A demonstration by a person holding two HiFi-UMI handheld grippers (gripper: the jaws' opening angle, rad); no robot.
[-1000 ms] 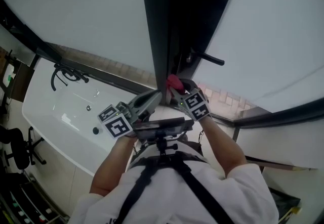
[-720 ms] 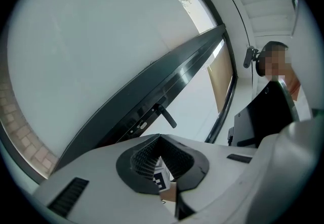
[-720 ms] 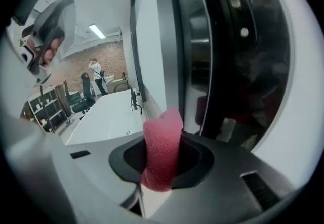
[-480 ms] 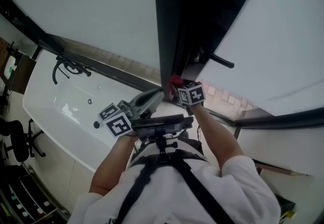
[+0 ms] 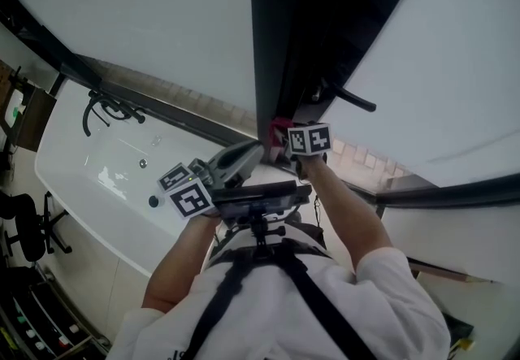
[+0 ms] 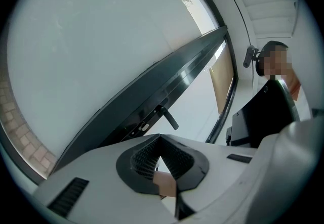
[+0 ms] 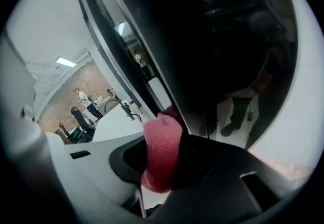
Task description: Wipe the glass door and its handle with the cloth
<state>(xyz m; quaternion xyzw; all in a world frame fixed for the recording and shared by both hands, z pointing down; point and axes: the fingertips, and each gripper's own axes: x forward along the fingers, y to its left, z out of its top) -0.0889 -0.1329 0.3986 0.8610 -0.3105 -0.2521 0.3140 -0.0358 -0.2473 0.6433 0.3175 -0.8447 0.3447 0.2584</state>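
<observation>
The dark-framed glass door (image 5: 280, 41) rises in front of me, with its black lever handle (image 5: 349, 97) to the right of the frame. My right gripper (image 5: 282, 142) is shut on a pink-red cloth (image 5: 279, 127) and holds it against the lower part of the frame. In the right gripper view the cloth (image 7: 162, 149) sticks up between the jaws and touches the dark door edge (image 7: 152, 56). My left gripper (image 5: 255, 152) hovers just left of the cloth, shut and holding nothing. In the left gripper view the handle (image 6: 166, 117) shows beyond the left gripper (image 6: 159, 139).
A white bathtub (image 5: 97, 188) with a black tap (image 5: 110, 113) lies at the lower left. Black office chairs (image 5: 28, 228) stand at the far left. A brick-patterned floor (image 5: 361, 157) shows beyond the door. People (image 7: 83, 100) stand far back in the right gripper view.
My right gripper has risen a little along the door frame with the cloth and turned, so its marker cube now faces up. The left gripper has barely moved.
</observation>
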